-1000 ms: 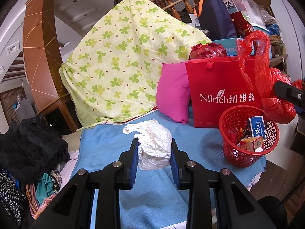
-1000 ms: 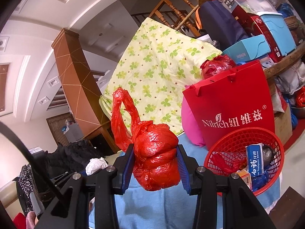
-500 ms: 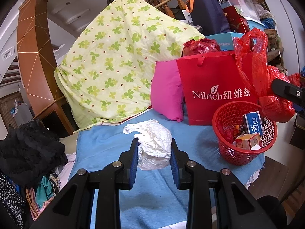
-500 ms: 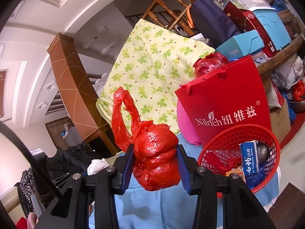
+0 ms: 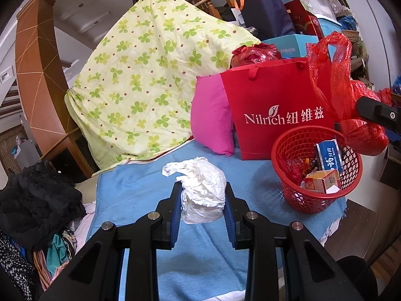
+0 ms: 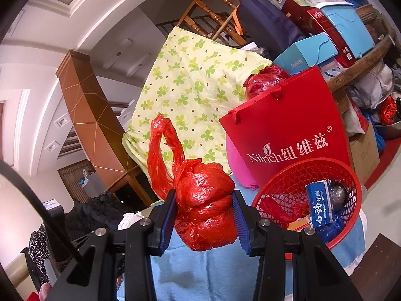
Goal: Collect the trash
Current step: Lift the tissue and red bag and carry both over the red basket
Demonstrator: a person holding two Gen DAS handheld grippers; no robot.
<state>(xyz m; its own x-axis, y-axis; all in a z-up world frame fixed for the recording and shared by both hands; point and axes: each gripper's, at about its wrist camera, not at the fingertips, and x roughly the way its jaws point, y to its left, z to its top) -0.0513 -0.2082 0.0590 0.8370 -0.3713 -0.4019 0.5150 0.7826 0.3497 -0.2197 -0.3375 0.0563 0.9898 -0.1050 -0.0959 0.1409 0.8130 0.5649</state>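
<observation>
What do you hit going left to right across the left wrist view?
Black clothes heap → clover-print green quilt → crumpled white paper wad in the left gripper → pink pillow → red Nilrich paper bag → red mesh plastic basket → red plastic bag held by the right gripper.

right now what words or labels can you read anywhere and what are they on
"Nilrich" with three Chinese characters after it and a small ®: red paper bag
"FASHION": light blue box behind the bag
"Toothpaste" under large Chinese characters: blue and white box in the red basket
Orange and white carton in the basket: print too small to read
Boxes stacked at top right: lettering too blurred to read
</observation>
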